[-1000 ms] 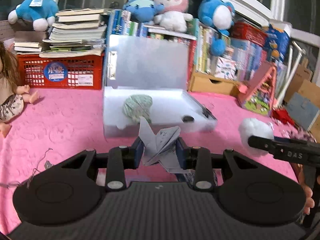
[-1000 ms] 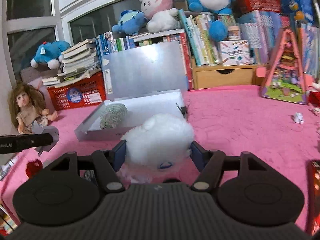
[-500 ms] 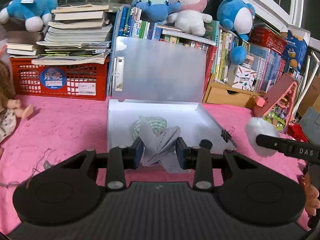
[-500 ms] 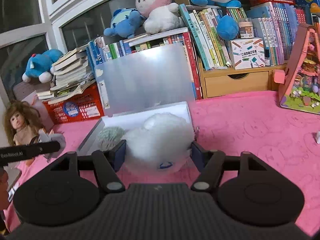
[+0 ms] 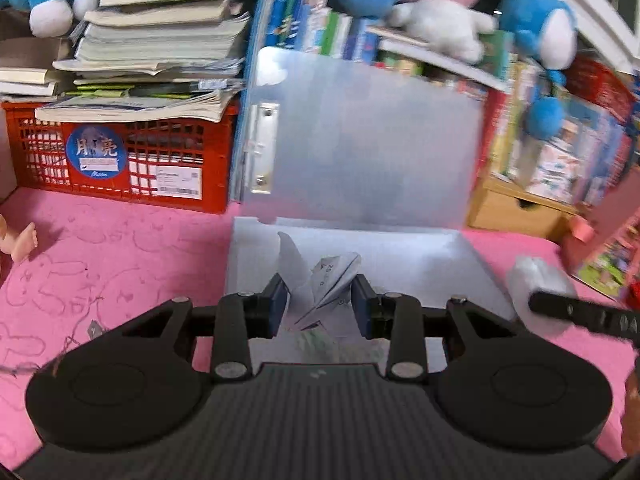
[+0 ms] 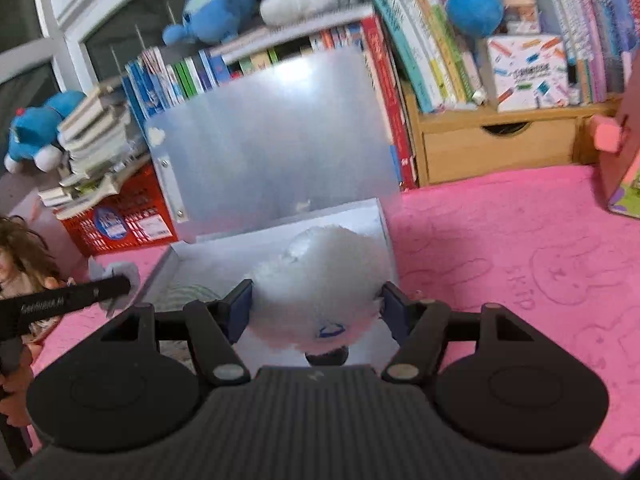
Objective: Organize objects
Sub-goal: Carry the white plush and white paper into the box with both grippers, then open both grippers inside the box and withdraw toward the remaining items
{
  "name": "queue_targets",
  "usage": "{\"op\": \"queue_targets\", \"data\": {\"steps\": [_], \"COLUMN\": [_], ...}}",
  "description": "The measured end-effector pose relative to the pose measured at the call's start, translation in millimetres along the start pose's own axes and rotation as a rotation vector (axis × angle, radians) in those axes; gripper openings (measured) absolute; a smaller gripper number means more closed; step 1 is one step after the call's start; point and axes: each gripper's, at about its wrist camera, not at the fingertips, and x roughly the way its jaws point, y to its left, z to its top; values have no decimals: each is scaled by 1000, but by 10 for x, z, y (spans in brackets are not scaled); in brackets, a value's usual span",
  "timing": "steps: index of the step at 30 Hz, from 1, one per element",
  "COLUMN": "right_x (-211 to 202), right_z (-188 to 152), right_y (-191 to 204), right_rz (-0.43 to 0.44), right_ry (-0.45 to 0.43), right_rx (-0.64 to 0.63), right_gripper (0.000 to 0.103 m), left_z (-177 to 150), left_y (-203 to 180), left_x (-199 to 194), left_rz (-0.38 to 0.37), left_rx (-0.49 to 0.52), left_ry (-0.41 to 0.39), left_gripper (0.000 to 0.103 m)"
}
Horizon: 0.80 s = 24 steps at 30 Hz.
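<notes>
My left gripper [image 5: 320, 300] is shut on a grey folded paper crane [image 5: 320, 284] and holds it above the open translucent plastic case [image 5: 440, 256] on the pink cloth. My right gripper [image 6: 316, 308] is shut on a white fluffy ball [image 6: 320, 280] and holds it over the same case [image 6: 360, 216]. The case lid [image 5: 360, 140] stands upright behind. A green-white yarn ball [image 6: 188, 294] lies in the case, partly hidden. The right gripper and the fluffy ball [image 5: 540, 276] show at the right edge of the left wrist view.
A red crate [image 5: 120, 152] with stacked books stands left of the case. A wooden drawer box [image 6: 500, 144] with books stands to the right. A doll [image 6: 20, 268] sits at the far left. Plush toys line the top of the books.
Both grippers have moved forward toward the case and now hold their objects over its tray. The yarn ball has slipped below the left gripper's fingers in view.
</notes>
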Motion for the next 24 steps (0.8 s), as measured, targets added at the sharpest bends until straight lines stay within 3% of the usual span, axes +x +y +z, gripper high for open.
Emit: {"op": "queue_targets", "data": {"steps": [11,24], "right_x": [567,812], "right_z": [-2,-123], "right_y": [193,352], "right_rz": [-1,11], "right_ry": [41,70], "right_rx": [-94,-182], "right_gripper": [69,70], "left_z": [-5,-130], "left_y": [45,23], "left_x": [725,1007], "left_rz": [17,29], "left_rx": [-37,-13], "left_ry": [67,122], "left_gripper": [41,42]}}
